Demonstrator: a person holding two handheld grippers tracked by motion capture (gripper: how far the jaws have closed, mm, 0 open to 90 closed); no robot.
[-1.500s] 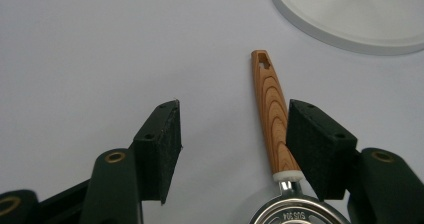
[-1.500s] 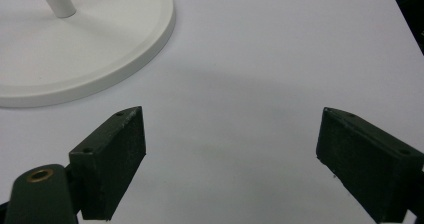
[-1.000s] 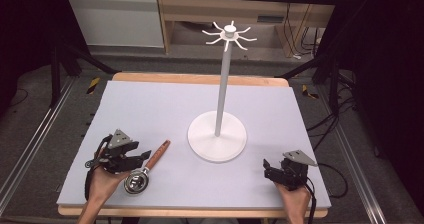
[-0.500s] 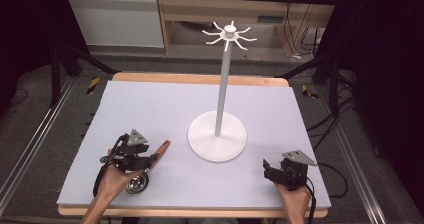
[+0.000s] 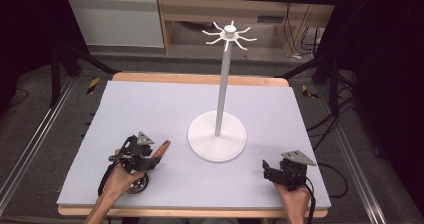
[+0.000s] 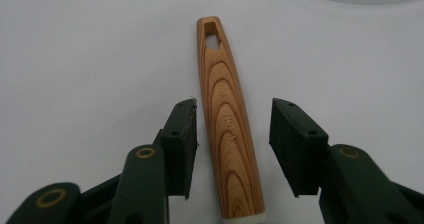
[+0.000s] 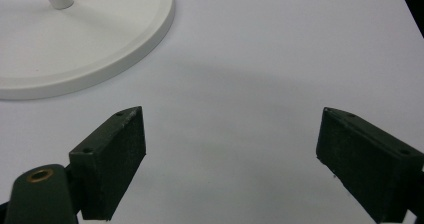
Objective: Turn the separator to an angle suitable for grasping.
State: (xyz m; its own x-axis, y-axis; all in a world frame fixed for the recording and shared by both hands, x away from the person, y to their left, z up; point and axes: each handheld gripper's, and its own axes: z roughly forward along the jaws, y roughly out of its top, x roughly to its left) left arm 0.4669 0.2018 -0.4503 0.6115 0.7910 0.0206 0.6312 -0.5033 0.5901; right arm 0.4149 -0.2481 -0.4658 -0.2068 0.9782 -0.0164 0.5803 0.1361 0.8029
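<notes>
A utensil with a wood-grain handle (image 5: 161, 149) (image 6: 225, 109) and a round metal head (image 5: 138, 185) lies on the grey mat at the front left. The handle's tip has a hanging slot. My left gripper (image 5: 150, 160) (image 6: 232, 129) sits low over the handle and is open, one jaw on each side of the wood, neither pressing on it. My right gripper (image 5: 268, 171) (image 7: 230, 144) rests at the front right, open wide over bare mat with nothing between its jaws.
A white hook stand (image 5: 217, 136) (image 7: 85, 44) rises from a round base at the mat's middle, with a ring of hooks (image 5: 229, 34) on top. The grey mat (image 5: 150, 109) covers a wooden table. Shelves and cables lie beyond the far edge.
My left gripper has moved right and forward along the utensil, from over its metal head to astride the wooden handle. The right gripper has stayed put.
</notes>
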